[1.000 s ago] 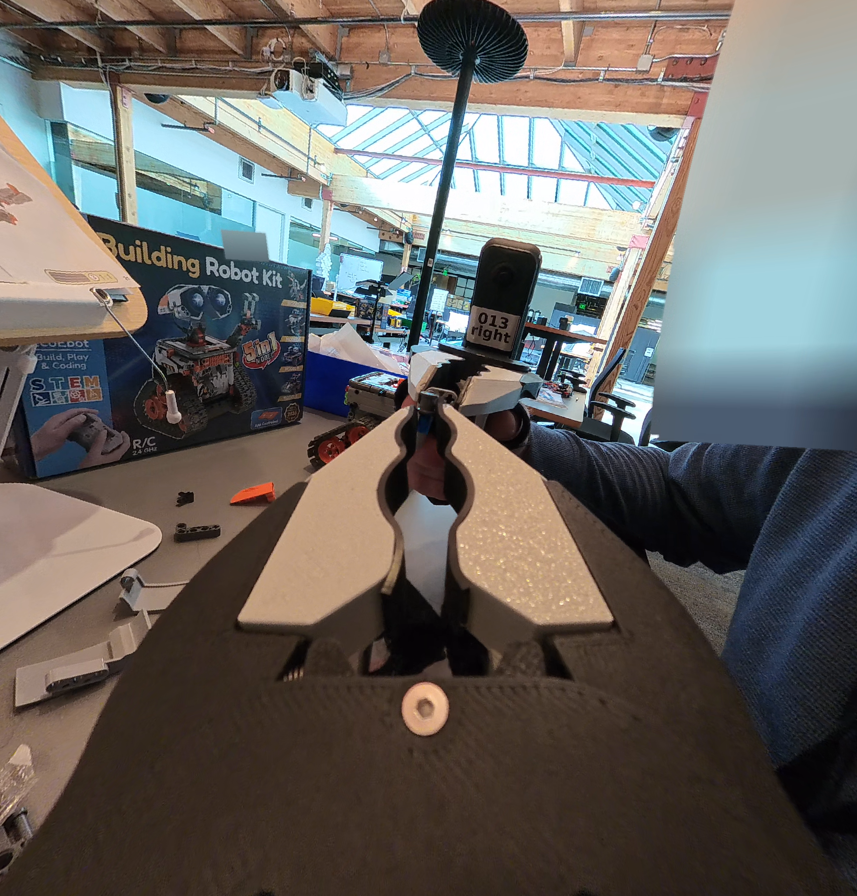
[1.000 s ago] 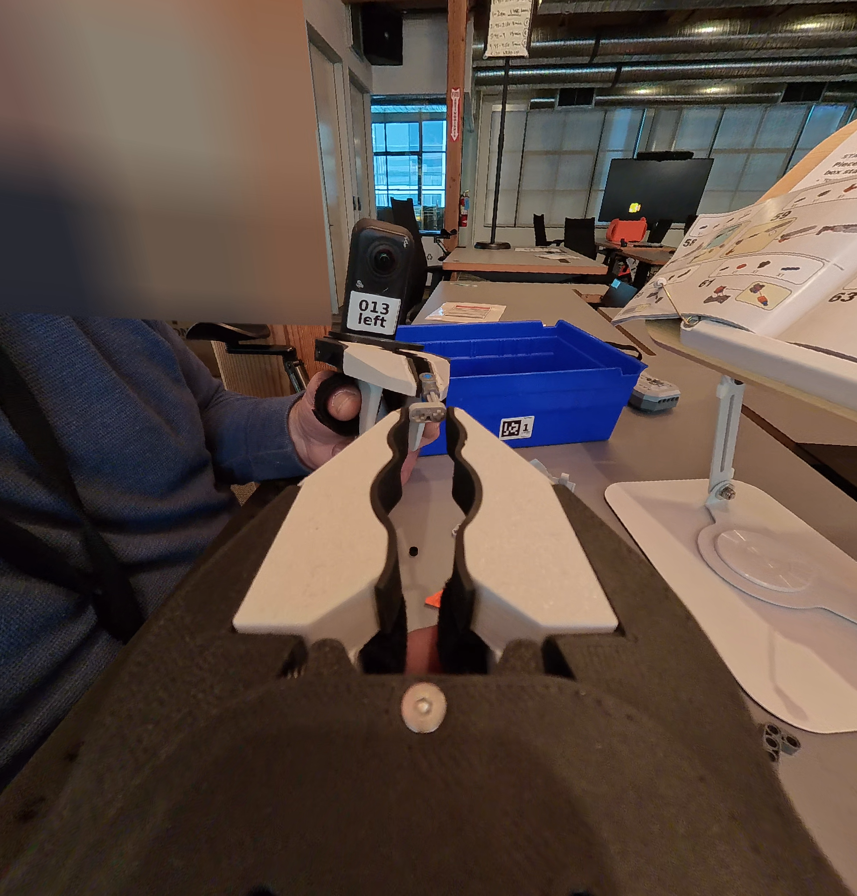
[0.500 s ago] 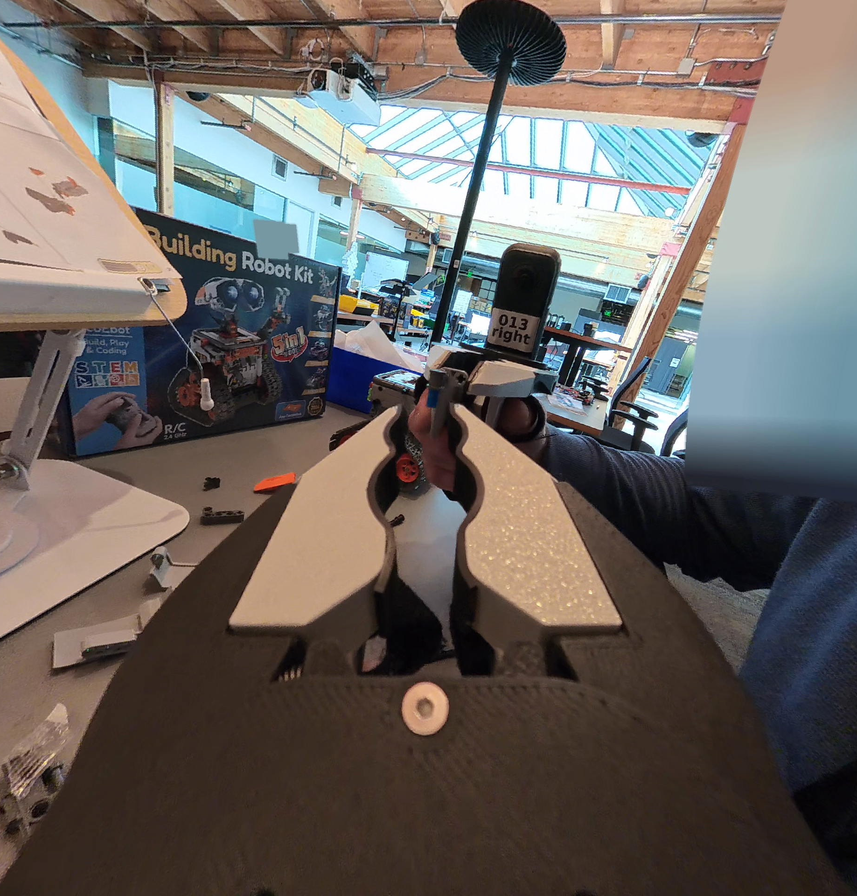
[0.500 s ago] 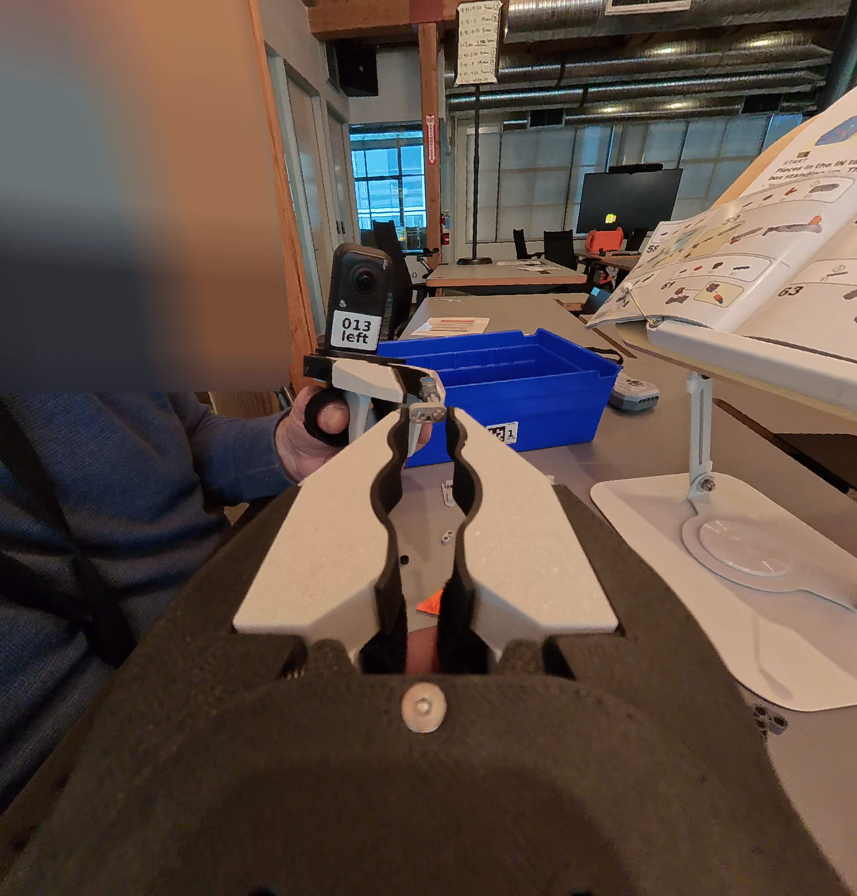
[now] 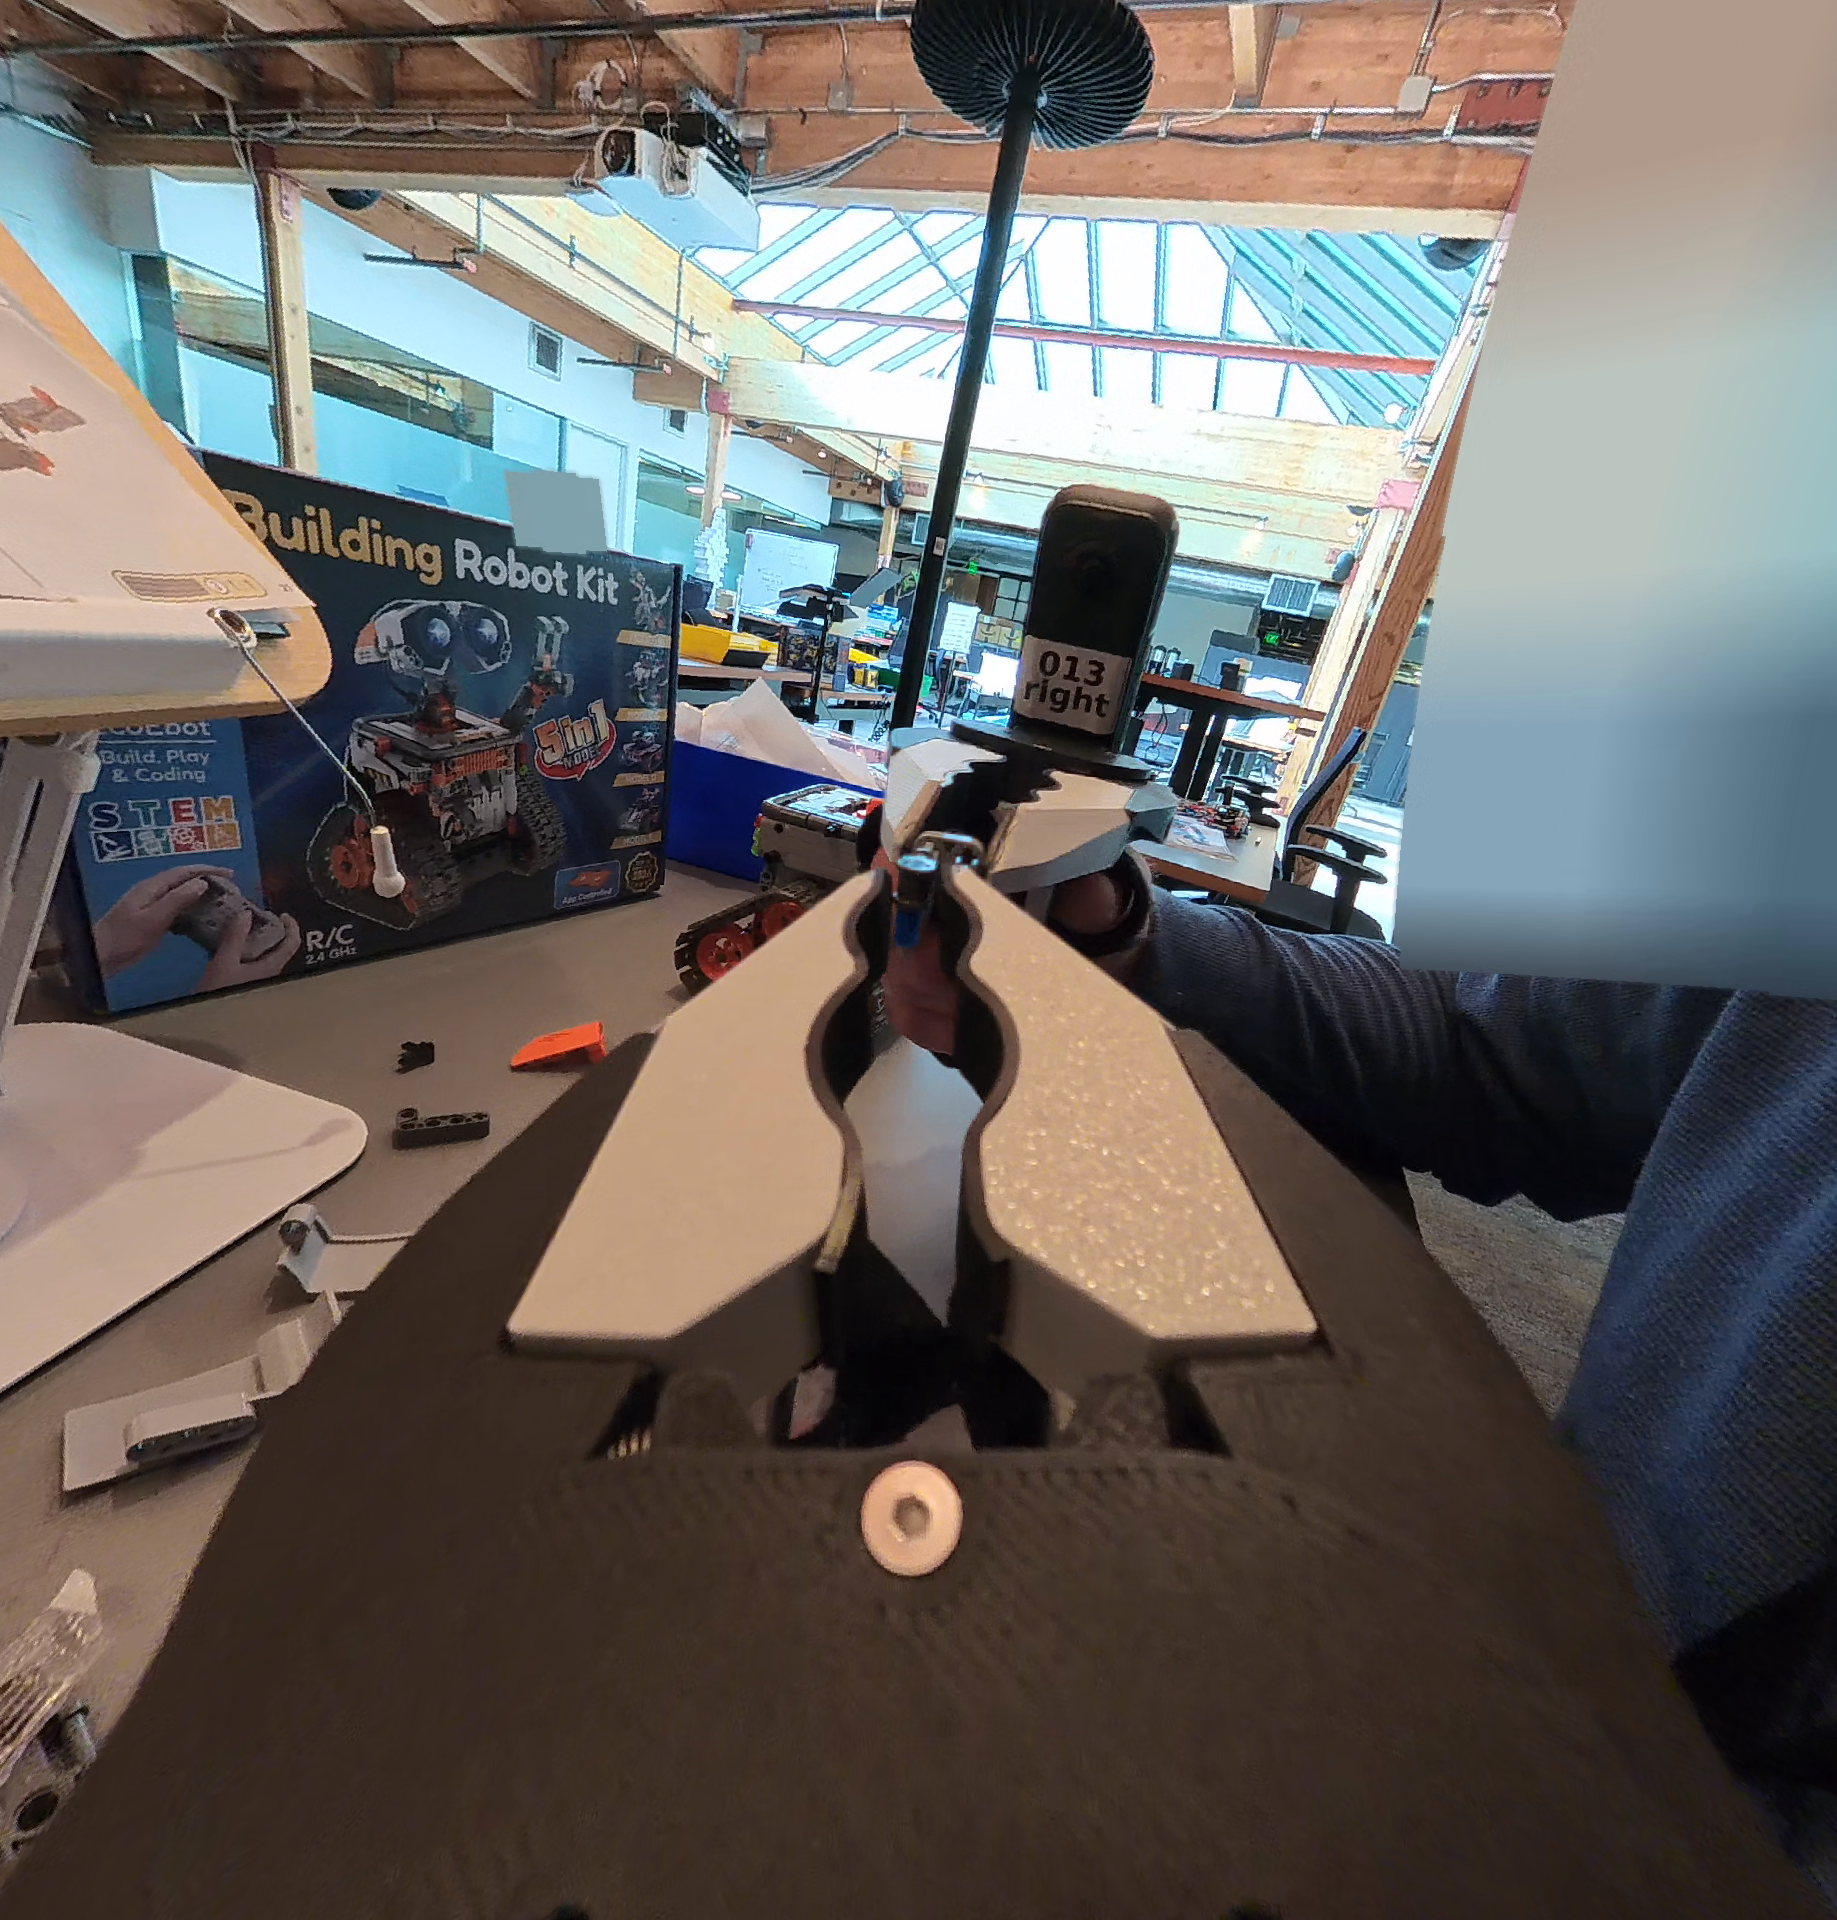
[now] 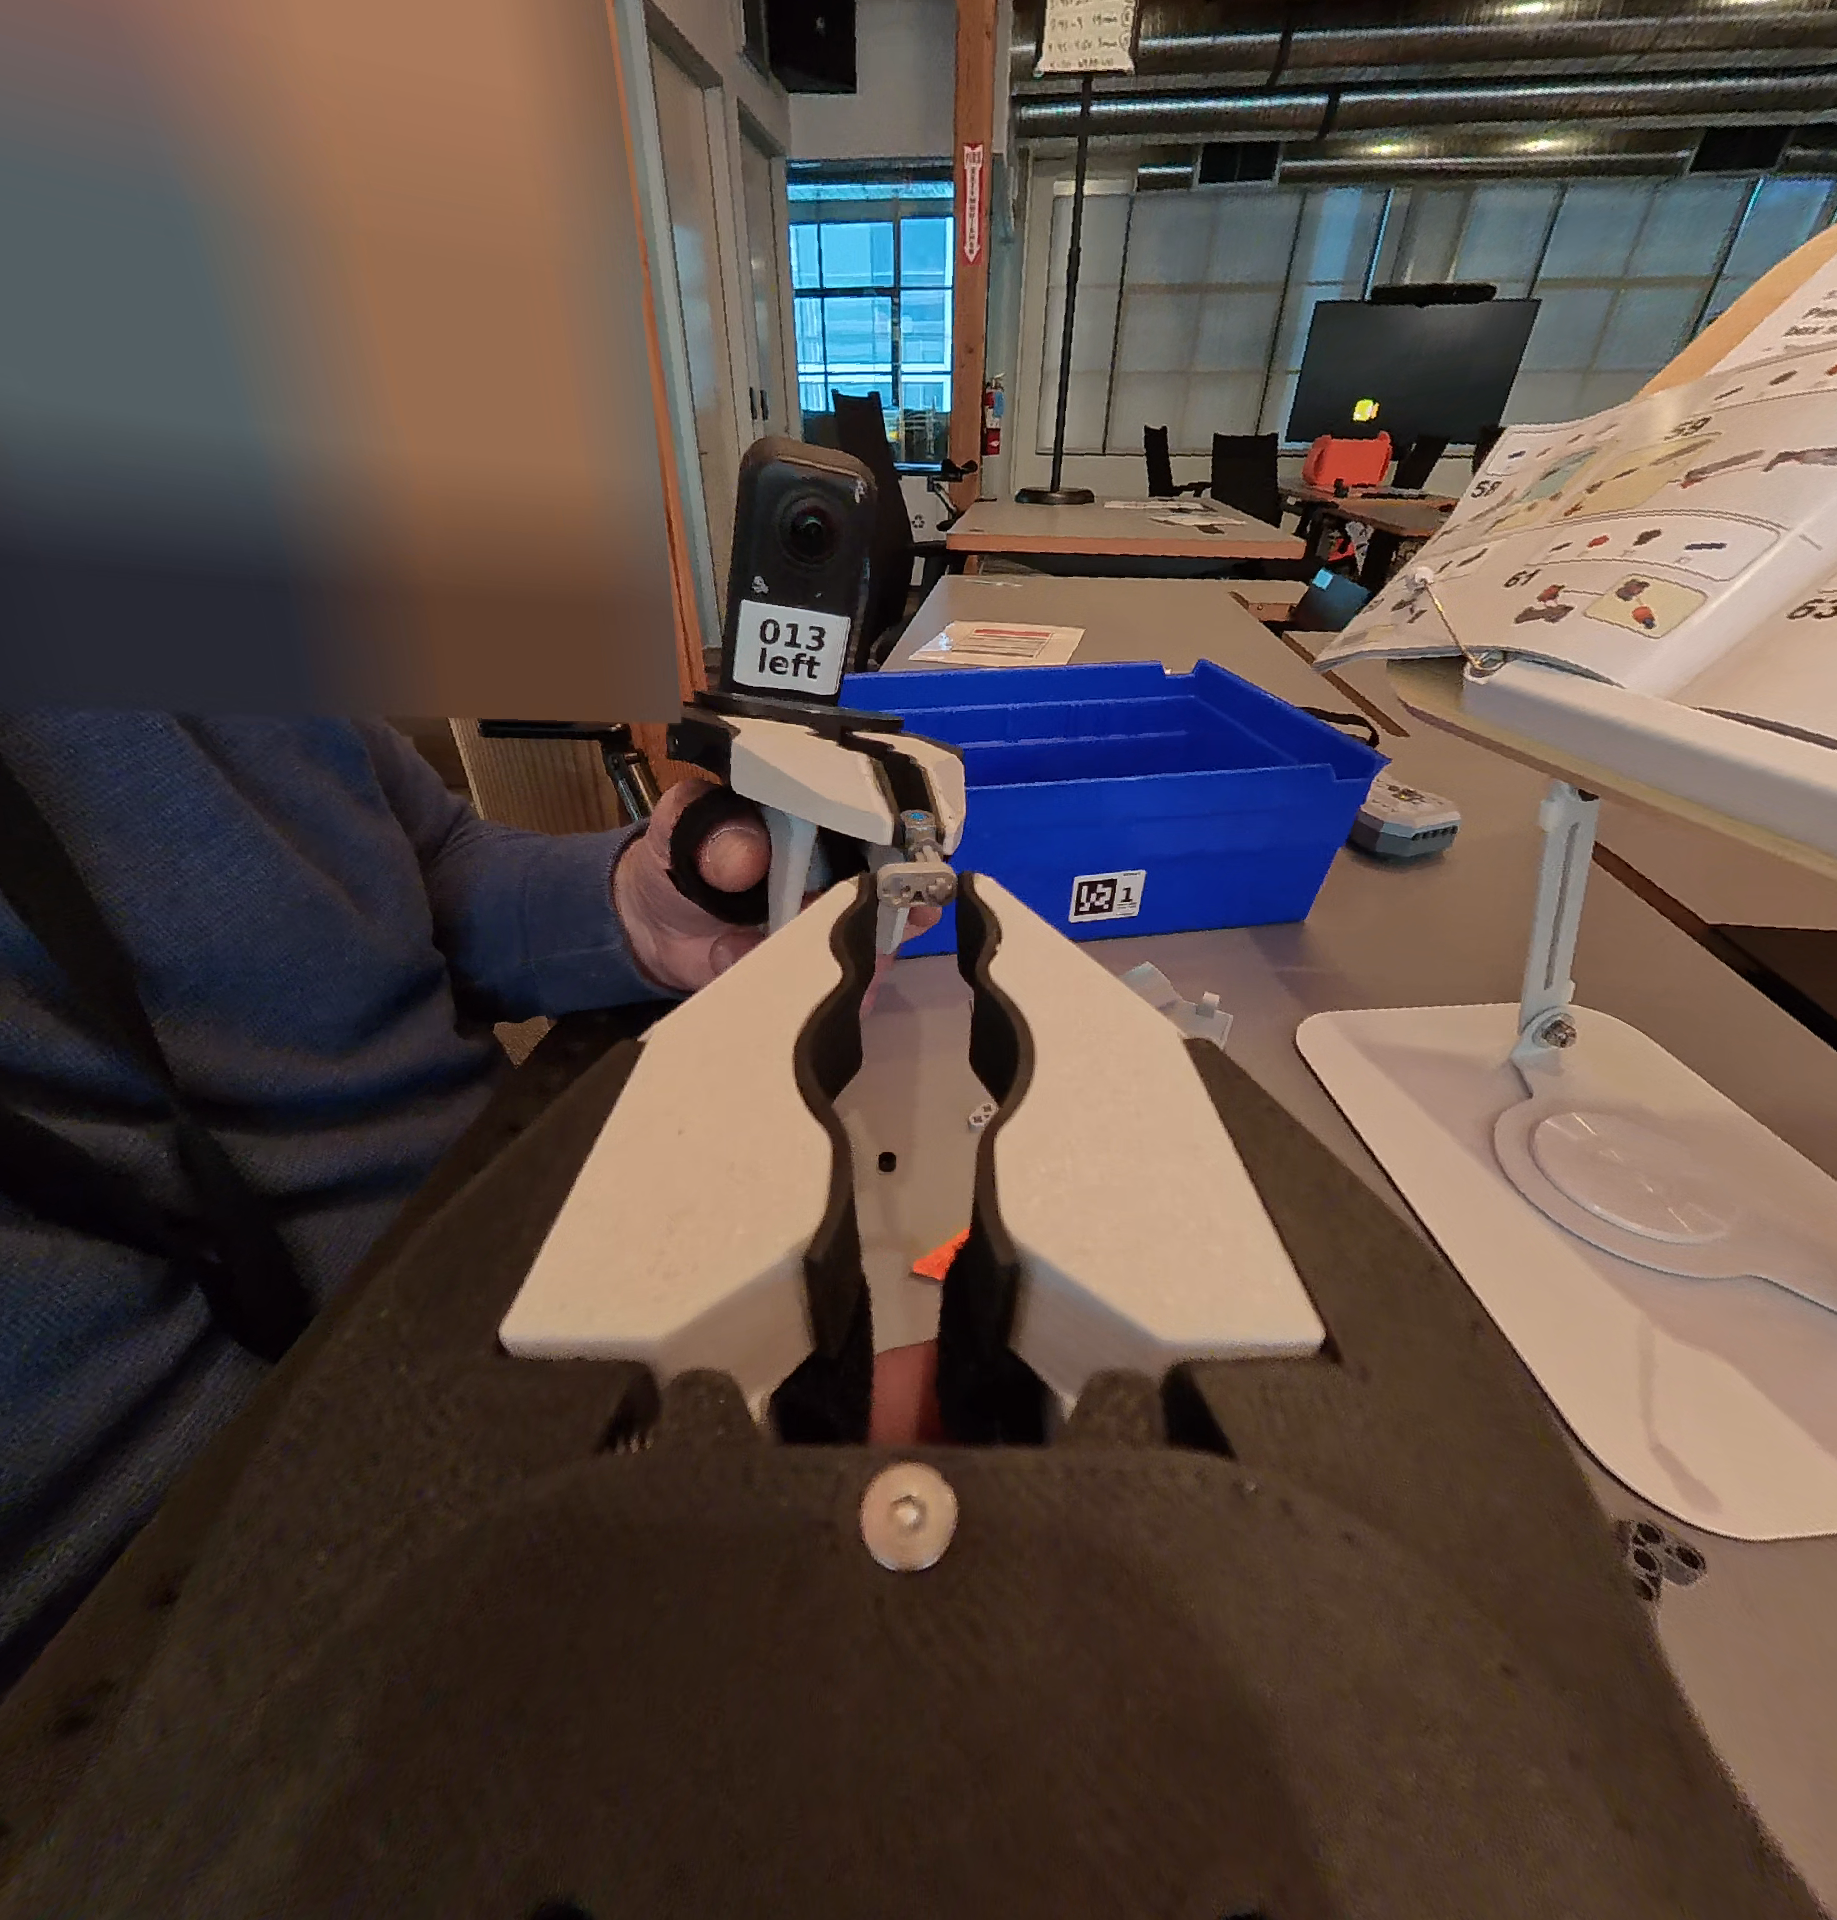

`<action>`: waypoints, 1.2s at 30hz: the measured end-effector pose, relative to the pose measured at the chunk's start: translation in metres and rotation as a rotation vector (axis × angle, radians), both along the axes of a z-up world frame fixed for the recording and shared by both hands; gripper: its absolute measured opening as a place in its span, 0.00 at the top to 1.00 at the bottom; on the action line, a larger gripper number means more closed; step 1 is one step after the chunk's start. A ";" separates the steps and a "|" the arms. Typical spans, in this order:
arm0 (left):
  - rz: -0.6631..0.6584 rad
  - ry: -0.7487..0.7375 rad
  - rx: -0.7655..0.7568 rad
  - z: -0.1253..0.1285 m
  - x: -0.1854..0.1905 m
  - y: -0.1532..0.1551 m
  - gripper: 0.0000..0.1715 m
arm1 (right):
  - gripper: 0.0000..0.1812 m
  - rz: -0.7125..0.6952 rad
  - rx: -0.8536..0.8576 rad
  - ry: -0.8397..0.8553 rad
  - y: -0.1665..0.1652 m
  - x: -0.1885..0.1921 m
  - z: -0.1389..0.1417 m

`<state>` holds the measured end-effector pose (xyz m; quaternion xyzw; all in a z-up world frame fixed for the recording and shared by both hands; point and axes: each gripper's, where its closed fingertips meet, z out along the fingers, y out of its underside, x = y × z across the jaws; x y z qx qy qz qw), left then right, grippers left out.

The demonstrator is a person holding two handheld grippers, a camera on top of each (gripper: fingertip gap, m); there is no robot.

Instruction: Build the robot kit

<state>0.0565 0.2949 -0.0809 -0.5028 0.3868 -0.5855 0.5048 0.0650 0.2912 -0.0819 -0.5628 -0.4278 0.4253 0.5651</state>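
My left gripper [image 5: 916,896] is shut on a small blue pin [image 5: 906,923], held in the air above the grey table. My right gripper [image 6: 914,896] is shut on a small grey connector [image 6: 915,885]. The two grippers face each other tip to tip. In the right wrist view the left gripper [image 6: 922,826] shows just behind the connector, and a thin grey stem joins the connector to the blue-ended pin [image 6: 920,821] in its tips. In the left wrist view the right gripper [image 5: 961,826] sits just beyond the grey connector [image 5: 940,852]. A hand holds each gripper.
A robot kit box [image 5: 394,727] and a partly built tracked vehicle [image 5: 789,883] stand behind. A white book stand base [image 6: 1620,1195] with an open manual [image 6: 1620,520] is to the side, with a blue bin [image 6: 1122,790] behind. An orange piece [image 5: 561,1042], a black beam [image 5: 441,1125] and white parts [image 5: 166,1434] lie on the table. Both grippers' tips are close together, under 4 cm apart.
Both grippers have stayed shut and tip to tip. They have shifted slightly together over the table, so the background has moved a little in both views.
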 end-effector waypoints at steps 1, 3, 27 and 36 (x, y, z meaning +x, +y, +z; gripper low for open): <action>-0.004 -0.003 -0.002 0.000 0.000 0.000 0.96 | 0.93 0.002 0.000 0.001 0.000 0.000 0.000; -0.004 0.002 0.003 -0.001 0.000 -0.001 0.96 | 0.93 0.007 -0.001 0.005 -0.001 0.000 0.001; -0.015 0.052 0.036 -0.011 0.000 -0.003 0.98 | 0.93 0.018 0.019 -0.059 -0.003 -0.001 -0.009; -0.009 0.062 0.036 -0.014 -0.001 -0.003 0.98 | 0.93 0.028 0.007 -0.042 -0.003 -0.004 -0.011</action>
